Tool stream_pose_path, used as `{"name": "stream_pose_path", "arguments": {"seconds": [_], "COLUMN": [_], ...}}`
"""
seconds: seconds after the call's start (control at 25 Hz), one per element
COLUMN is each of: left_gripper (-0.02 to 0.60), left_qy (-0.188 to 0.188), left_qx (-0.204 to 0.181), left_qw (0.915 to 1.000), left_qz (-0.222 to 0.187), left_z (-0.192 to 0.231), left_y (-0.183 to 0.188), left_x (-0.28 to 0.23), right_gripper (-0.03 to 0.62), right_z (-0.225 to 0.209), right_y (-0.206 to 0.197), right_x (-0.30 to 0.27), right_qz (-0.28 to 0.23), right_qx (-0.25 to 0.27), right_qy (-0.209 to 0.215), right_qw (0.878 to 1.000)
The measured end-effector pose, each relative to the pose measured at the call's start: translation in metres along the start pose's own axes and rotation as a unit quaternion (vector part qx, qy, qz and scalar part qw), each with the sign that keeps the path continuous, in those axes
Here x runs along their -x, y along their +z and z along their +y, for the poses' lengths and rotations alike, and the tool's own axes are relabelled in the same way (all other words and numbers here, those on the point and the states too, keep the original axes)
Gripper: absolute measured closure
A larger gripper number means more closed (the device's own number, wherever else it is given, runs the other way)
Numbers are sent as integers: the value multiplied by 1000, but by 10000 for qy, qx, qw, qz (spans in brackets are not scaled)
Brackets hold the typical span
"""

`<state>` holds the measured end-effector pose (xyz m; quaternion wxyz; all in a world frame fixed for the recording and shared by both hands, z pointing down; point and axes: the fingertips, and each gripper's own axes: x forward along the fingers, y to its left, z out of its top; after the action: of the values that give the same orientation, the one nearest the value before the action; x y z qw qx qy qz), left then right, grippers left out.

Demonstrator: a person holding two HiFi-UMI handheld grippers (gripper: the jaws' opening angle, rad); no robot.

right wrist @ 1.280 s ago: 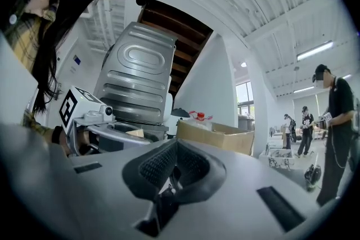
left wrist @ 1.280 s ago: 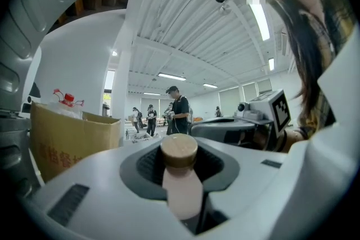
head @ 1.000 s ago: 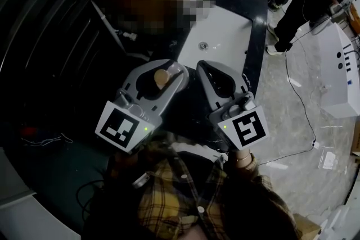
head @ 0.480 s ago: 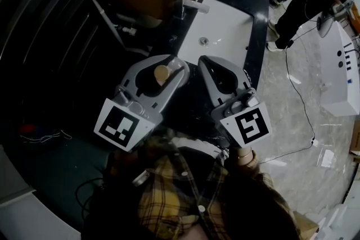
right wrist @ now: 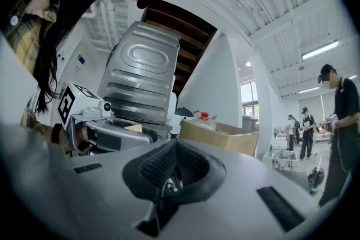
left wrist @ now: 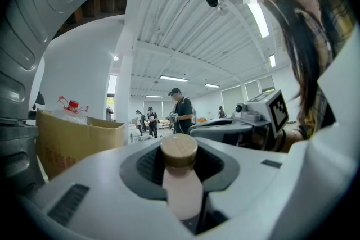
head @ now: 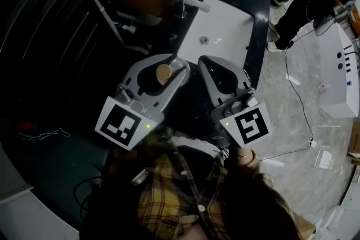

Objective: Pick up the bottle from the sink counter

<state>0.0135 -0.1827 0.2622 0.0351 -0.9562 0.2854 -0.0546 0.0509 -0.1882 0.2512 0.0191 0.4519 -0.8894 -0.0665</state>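
A: Where's the pale pink bottle with the round wooden cap (left wrist: 180,177)?
B: Pinched between the left gripper (head: 167,68) jaws, just short of the white sink basin (head: 228,22), at its near end
A: And the right gripper (head: 205,63)?
B: Just beside the bottle, jaws pressed together, nothing between them

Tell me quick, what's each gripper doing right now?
Left gripper: closed on the bottle, wooden cap up.
Right gripper: closed, nothing between its jaws.

The grey left claw (head: 165,64) and right claw (head: 218,67) bear black-and-white marker cubes (head: 125,125); the shirt (head: 174,188) is yellow plaid.
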Motion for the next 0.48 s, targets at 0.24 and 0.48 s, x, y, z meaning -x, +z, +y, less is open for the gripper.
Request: {"name": "stream_pose_path", "arguments": {"seconds": [0.24,0.48], "left_gripper": [462,462], "left_qy": [55,48], "left_qx": [-29,-7], "left_qw": [10000,10000], "left_qz": [50,39], "left_z": [1,3], "left_y": [-2,-3], "left_x": [0,3], "right_gripper": [577,577], "right_z": [2,3], "right_y": [0,-2], "right_x": [-3,-5], "right_qz": [-4,34], "right_qx": [-10,8], "right_qy": [19,13], "right_qw": [10000,10000]}}
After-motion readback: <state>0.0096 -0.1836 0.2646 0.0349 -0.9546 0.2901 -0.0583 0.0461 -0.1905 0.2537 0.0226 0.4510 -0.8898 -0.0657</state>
